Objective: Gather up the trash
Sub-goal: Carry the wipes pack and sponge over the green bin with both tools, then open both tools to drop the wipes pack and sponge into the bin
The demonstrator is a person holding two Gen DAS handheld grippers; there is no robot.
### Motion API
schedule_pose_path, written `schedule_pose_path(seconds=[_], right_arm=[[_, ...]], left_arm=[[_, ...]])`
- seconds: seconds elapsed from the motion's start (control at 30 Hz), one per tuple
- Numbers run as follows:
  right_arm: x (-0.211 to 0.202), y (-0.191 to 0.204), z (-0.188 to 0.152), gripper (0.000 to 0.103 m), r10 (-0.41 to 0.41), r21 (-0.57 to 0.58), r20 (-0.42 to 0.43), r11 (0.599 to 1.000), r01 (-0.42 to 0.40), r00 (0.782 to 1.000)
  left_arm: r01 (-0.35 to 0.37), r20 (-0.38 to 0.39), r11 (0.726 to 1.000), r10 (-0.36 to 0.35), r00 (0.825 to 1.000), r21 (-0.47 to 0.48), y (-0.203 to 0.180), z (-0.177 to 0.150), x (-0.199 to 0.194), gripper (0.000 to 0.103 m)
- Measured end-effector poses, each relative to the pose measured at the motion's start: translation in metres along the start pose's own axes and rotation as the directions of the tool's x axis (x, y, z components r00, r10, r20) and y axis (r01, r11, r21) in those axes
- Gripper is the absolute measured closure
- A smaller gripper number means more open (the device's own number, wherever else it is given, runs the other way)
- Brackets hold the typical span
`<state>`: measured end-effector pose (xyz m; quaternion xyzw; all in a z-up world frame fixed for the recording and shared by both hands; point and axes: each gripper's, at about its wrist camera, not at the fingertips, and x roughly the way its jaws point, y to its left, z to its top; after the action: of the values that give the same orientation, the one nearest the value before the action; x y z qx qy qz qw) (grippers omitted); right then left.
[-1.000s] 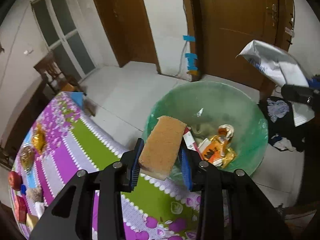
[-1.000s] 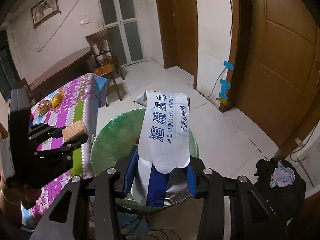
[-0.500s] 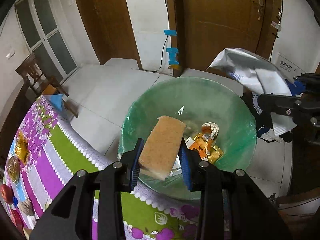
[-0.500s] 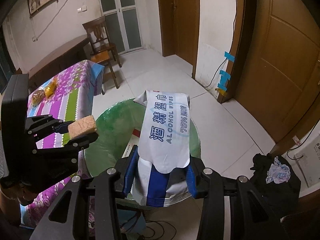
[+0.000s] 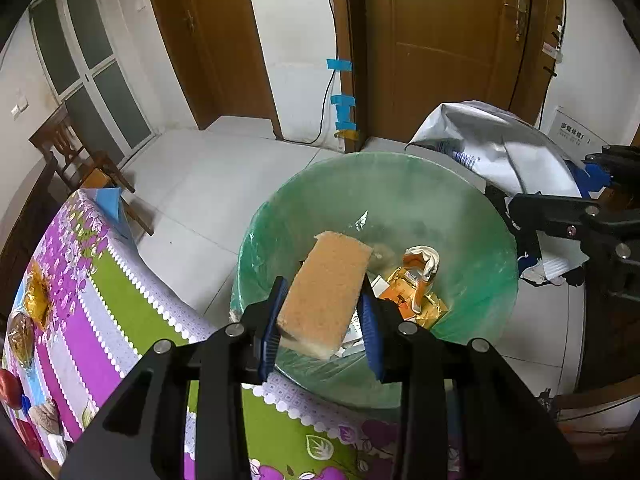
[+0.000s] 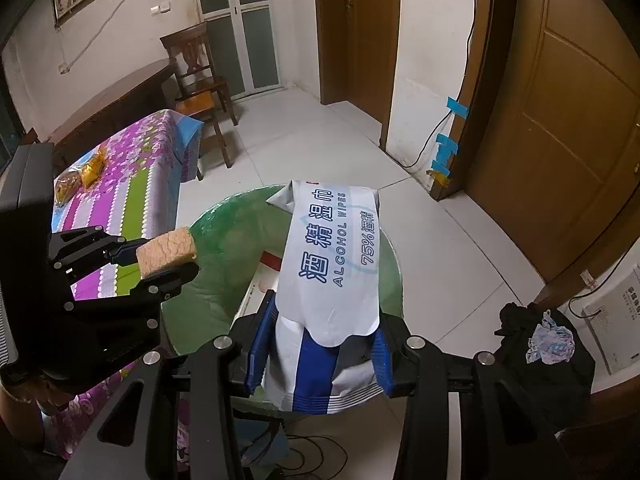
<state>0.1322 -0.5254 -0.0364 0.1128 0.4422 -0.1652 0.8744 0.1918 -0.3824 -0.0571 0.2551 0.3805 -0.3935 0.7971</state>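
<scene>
The left gripper (image 5: 322,316) has its jaws clamped on a tan sponge (image 5: 328,288), and the right gripper (image 6: 318,346) has its jaws clamped on a white and blue wipes pack (image 6: 334,268). Over the last second both hands have drifted in over the bin (image 5: 472,216), which is lined with a green bag and stands on the floor just beside the corner of the surface (image 5: 120,304) with its purple and green cloth. In the left wrist view the sponge now hangs squarely above the bin's opening, where a second ago it sat nearer the rim, and the bin fills more of the frame. In the right wrist view the pack likewise covers more of the bin's mouth than before and has come a little lower. Neither grip has altered: both items are held as they were. Orange wrappers (image 5: 412,292) already lie at the bottom of the bin. I judge that both pieces of trash are now placed for release, so the step in hand is the drop; the sponge looks safely inside the rim, while the long pack, with its lower end hanging near the rim, might catch there if let go too soon. More items remain on the surface, so the task is not near its end.
</scene>
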Motion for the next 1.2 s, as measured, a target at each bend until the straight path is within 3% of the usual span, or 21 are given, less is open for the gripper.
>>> schedule_pose_path(seconds=[0.77,1.03,1.1,1.13,1.17,1.2], right_arm=[[0.005,0.000,0.001,0.059,-0.002,-0.017,-0.002,1.000,0.002,1.000],[0.011,0.003,0.005,0.059,-0.016,-0.042,-0.001,0.999,0.016,1.000],[0.012,0.003,0.008,0.059,-0.020,-0.049,0.001,0.999,0.020,1.000],[0.012,0.003,0.007,0.058,-0.024,-0.053,0.003,0.998,0.024,1.000],[0.013,0.004,0.009,0.050,-0.031,-0.071,0.003,0.997,0.031,1.000],[0.016,0.006,0.009,0.045,-0.040,-0.094,-0.003,0.995,0.039,0.999]], left_arm=[[-0.006,-0.017,1.000,0.006,1.000,0.023,-0.003,-0.001,0.004,0.070],[0.021,-0.035,1.000,-0.021,0.999,0.011,0.001,0.005,0.009,0.070],[0.027,-0.034,1.000,-0.027,0.999,0.008,0.002,0.005,0.009,0.068],[0.030,-0.034,1.000,-0.029,0.999,0.008,0.002,0.006,0.010,0.060],[0.029,-0.034,1.000,-0.029,0.999,0.009,0.001,0.006,0.010,0.047],[0.022,-0.026,1.000,-0.022,0.999,0.007,0.002,0.007,0.010,0.040]])
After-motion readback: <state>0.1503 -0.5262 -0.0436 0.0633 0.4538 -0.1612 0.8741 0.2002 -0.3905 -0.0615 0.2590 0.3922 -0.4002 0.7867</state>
